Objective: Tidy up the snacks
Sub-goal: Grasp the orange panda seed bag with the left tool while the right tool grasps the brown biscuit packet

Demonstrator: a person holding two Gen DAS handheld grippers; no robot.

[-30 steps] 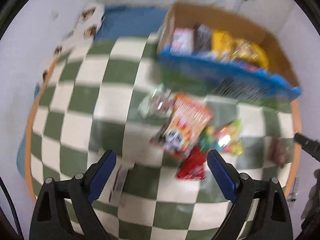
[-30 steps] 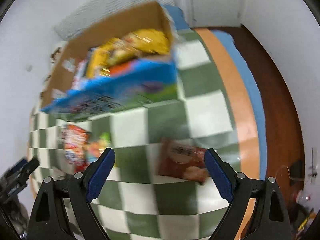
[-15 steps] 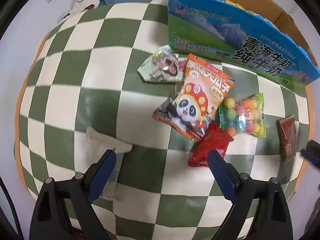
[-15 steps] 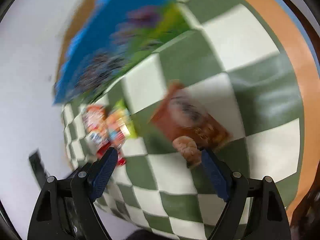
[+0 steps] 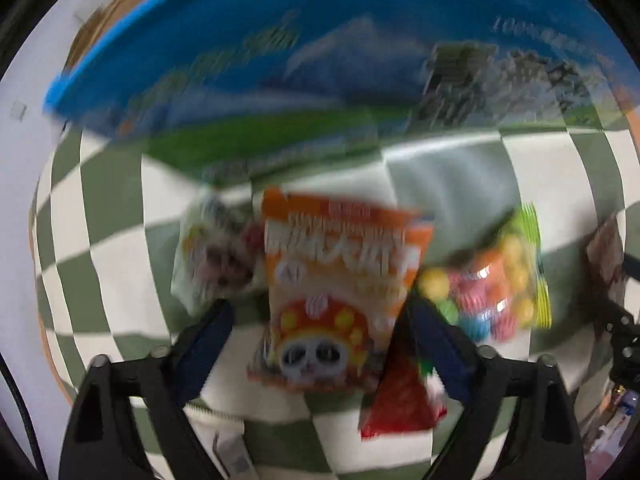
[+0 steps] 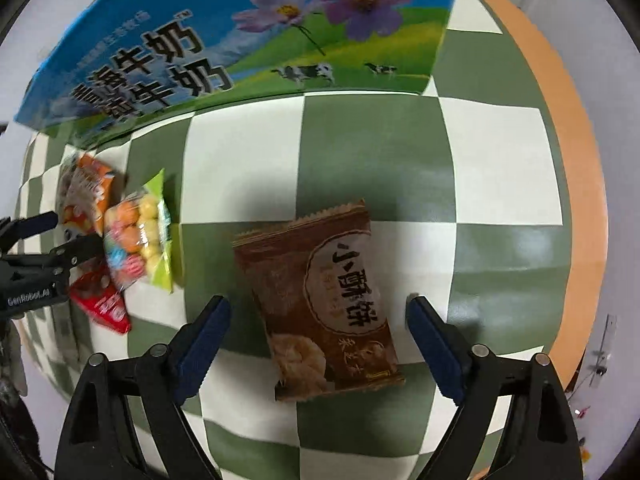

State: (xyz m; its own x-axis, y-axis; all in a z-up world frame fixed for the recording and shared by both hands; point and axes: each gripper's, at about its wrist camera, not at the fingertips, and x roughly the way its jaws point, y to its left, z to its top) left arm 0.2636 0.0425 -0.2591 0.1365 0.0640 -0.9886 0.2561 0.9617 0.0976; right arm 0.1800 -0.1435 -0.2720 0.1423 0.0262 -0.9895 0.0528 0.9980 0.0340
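A: Brown biscuit packet (image 6: 320, 304) — where is it lying?

B: Flat on the checked cloth (image 6: 500, 152), directly between the right gripper (image 6: 318, 322) jaws, long axis running near-to-far and slightly tilted. Those jaws are standing wide, not touching it, though they have just been narrowing.

A: And the left gripper (image 5: 320, 328)?

B: It is straddling the orange panda packet (image 5: 332, 292) — jaws have been closing, pads still clear. A second ago both were hovering higher; the blue milk carton box (image 6: 240, 40) is now looming far closer.
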